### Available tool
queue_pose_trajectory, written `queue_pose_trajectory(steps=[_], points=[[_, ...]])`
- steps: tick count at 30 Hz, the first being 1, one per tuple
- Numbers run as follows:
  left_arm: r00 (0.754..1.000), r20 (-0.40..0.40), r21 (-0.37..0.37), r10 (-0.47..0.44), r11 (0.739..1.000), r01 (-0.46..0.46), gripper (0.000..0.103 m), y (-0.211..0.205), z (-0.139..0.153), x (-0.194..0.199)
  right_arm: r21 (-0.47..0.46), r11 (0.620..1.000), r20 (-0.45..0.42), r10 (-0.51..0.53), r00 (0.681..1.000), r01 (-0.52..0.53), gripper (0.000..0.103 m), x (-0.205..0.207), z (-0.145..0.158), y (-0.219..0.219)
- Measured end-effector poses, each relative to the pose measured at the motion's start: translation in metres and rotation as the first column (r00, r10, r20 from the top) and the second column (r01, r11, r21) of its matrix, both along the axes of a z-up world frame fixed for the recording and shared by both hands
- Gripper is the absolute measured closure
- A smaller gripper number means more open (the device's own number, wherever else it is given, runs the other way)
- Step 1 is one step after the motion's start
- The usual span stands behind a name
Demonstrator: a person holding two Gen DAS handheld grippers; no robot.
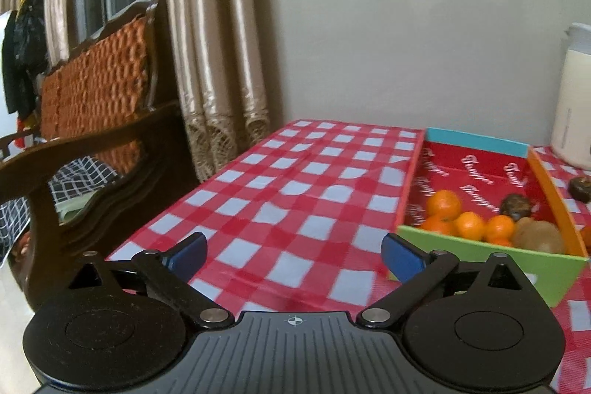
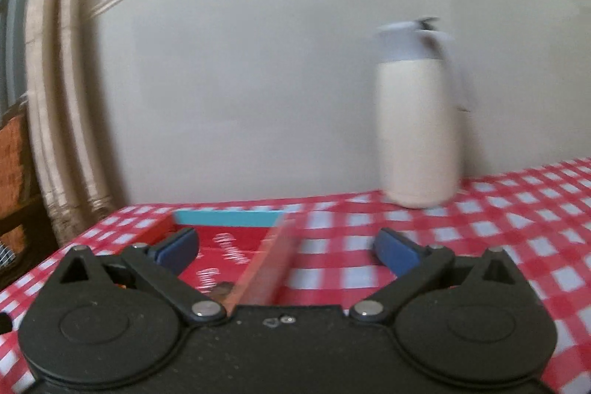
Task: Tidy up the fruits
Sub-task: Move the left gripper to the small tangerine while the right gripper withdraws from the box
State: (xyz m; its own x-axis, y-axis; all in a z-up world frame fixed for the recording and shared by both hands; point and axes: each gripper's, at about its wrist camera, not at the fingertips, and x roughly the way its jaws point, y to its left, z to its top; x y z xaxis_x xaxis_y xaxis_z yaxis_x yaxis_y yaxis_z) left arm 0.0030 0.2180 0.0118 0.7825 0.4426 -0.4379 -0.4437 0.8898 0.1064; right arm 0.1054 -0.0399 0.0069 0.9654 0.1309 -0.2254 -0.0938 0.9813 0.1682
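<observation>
Reaching with both the left gripper [image 1: 293,255] and right gripper [image 2: 286,252] spread empty, aim squarely for the dark, perhaps chestnut-like fruit [image 1: 580,189] at frame right beside the box [image 1: 491,255].

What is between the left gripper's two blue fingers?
Nothing but bare checkered tablecloth, seen in the left wrist view. The left gripper stands open beside the fruit box.

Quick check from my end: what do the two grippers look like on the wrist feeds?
Both look alike. The left gripper and right gripper each have a black ribbed body, two round black discs, black link arms with silver pivot pins, and blue-padded fingers. The left body bears a small white crosshair mark. No cables, hands or sleeves show.
</observation>
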Motion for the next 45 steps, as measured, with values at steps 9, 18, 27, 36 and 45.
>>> queue_pose_trajectory(steps=[9, 18, 27, 36, 45], points=[[0.998, 0.008, 0.025, -0.062, 0.998, 0.062, 0.003, -0.041, 0.005, 0.012, 0.106, 0.984, 0.005, -0.147, 0.989, 0.146, 0.000, -0.013, 0.004, -0.076], [0.993, 0.030, 0.031, -0.115, 0.993, 0.114, 0.000, -0.078, 0.010, 0.025, 0.089, 0.980, -0.007, -0.180, 0.984, 0.180, 0.000, -0.017, 0.003, -0.110], [0.975, 0.054, 0.017, -0.216, 0.976, 0.216, 0.000, -0.128, 0.012, 0.040, 0.059, 0.971, 0.000, -0.233, 0.973, 0.232, 0.000, -0.026, 0.003, -0.146], [0.948, 0.041, 0.030, -0.316, 0.949, 0.315, 0.000, -0.177, 0.007, 0.051, 0.073, 0.951, -0.005, -0.302, 0.953, 0.302, 0.000, -0.037, 0.002, -0.191], [0.931, 0.031, 0.016, -0.364, 0.932, 0.363, 0.000, -0.212, 0.000, 0.064, 0.065, 0.933, -0.013, -0.353, 0.935, 0.354, 0.000, -0.039, -0.003, -0.218]])
